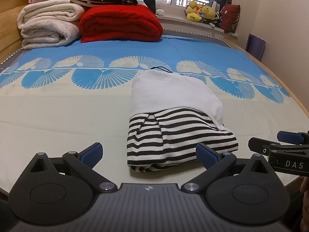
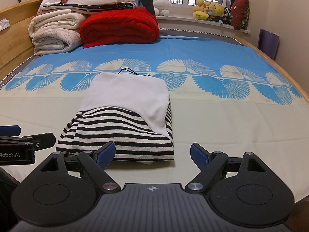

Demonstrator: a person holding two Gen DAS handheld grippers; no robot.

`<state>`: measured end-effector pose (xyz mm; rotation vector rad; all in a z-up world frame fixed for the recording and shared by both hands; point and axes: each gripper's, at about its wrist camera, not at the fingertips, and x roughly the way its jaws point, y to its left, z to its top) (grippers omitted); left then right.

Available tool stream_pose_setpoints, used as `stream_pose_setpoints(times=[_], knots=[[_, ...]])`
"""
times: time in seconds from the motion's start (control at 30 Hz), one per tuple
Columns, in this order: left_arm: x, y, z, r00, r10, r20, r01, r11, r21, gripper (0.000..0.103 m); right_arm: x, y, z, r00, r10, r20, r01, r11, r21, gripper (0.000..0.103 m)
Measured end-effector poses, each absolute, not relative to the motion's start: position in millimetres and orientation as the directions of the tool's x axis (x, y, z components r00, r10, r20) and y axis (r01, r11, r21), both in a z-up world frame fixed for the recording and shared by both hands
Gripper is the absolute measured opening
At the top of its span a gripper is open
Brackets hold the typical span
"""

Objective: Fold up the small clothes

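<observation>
While the folded garment (image 1: 179, 116) is lying in a compact bundle near the front edge of the bed (image 1: 58, 112), both claws are hovering just short of it with nothing in them. The left claw (image 1: 148, 153) is standing wide open, its blue pads spread to either side of the bundle's near striped end, and the right claw (image 2: 152, 154) is likewise released, one pad sitting just in front of the striped hem. The white panel is lying on top of the black-and-white stripes, with a thin dark cord (image 2: 129, 71) poking out at the far end, so the piece is looking folded already, and I am judging that the folding of this one is about finished. The claws are probably staying low and close so they can press or square the bundle, or move it aside. At the head of the bed, the red quilt (image 1: 119, 23) and the cream blankets (image 1: 48, 27) are sitting stacked well apart from the work.
</observation>
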<state>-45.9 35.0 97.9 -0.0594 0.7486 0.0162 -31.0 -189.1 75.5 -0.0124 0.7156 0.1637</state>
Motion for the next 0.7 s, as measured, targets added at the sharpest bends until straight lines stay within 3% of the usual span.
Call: stream_pose_setpoints(times=[0.7], knots=[[-45.7, 35.7, 96.0, 0.735, -0.009, -0.678, -0.027, 0.999, -0.043, 0.103, -31.9, -189.1, 75.8, 0.740, 0.145, -0.656, -0.155, 0.987, 0.044, 0.086]])
